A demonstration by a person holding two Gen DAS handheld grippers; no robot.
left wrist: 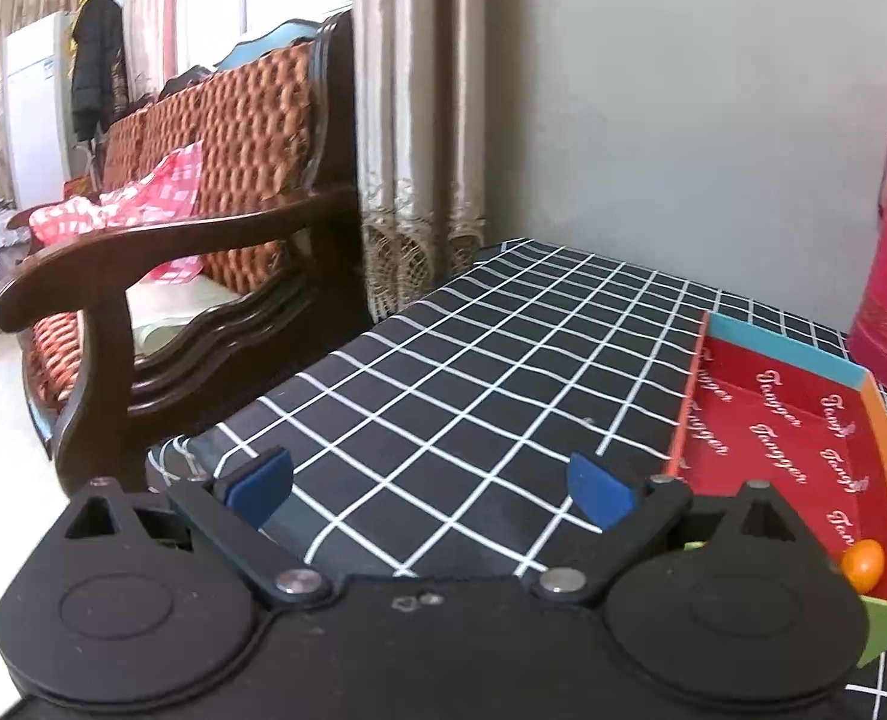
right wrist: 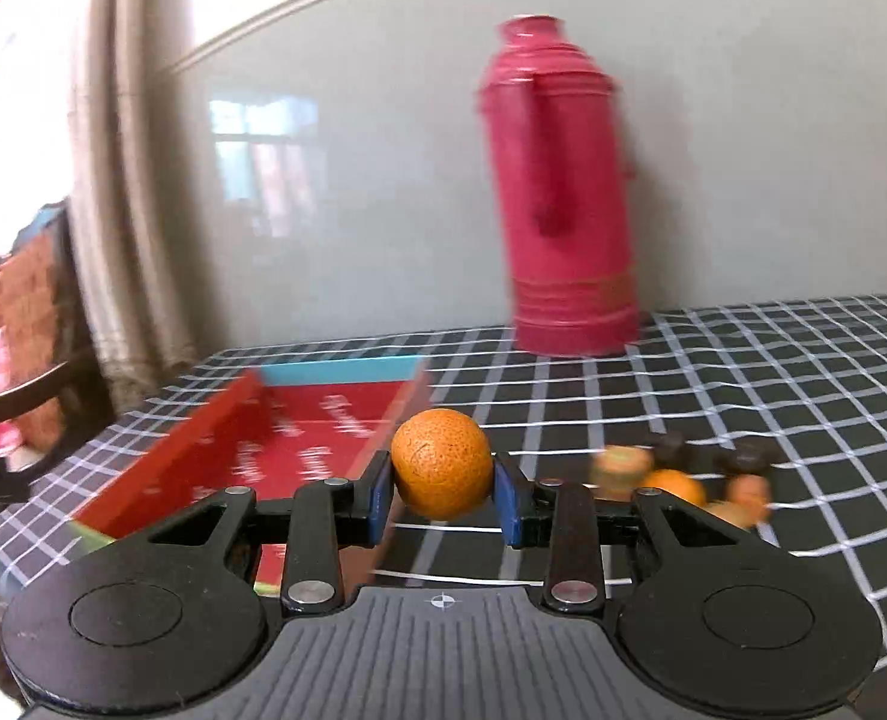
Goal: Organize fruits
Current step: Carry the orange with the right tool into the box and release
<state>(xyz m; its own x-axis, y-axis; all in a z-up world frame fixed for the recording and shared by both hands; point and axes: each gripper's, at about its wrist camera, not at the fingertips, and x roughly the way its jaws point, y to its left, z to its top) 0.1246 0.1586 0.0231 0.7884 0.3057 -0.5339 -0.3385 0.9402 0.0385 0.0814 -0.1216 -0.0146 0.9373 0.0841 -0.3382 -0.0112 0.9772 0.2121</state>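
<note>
Orange (right wrist: 441, 463) clamped between the blue pads (right wrist: 505, 495) of the right gripper (right wrist: 441, 495), squeezed across its widest part so a round fruit cannot roll out. Carried clear of the checked tablecloth (right wrist: 773, 372), just right of the red tray (right wrist: 299, 444) and near its orange side wall. Probably mid-transfer toward that tray, judging by the blur across the whole right wrist view. Tray laid flat with low walls and an open top, so fruit can be lowered in from above. Further small fruits (right wrist: 677, 486) scattered on the cloth to the right of the gripper, too smeared to name beyond one orange-coloured piece and some darker ones; likely the remaining pile to sort. Tall red thermos (right wrist: 563, 198) upright at the back by the wall, well apart from the fruit.

Left gripper (left wrist: 431, 489) spread wide and holding nothing, blue fingertips (left wrist: 260, 483) over bare cloth, parked to the left of the tray (left wrist: 773, 420); seemingly kept aside to leave the other arm room. One small orange fruit (left wrist: 863, 561) already inside the tray, at its near corner against the orange wall. Wooden sofa (left wrist: 203, 228) beyond the table edge, no part of the job.

Next move likely needs the orange over the tray floor before release, low enough not to bounce or roll out.
</note>
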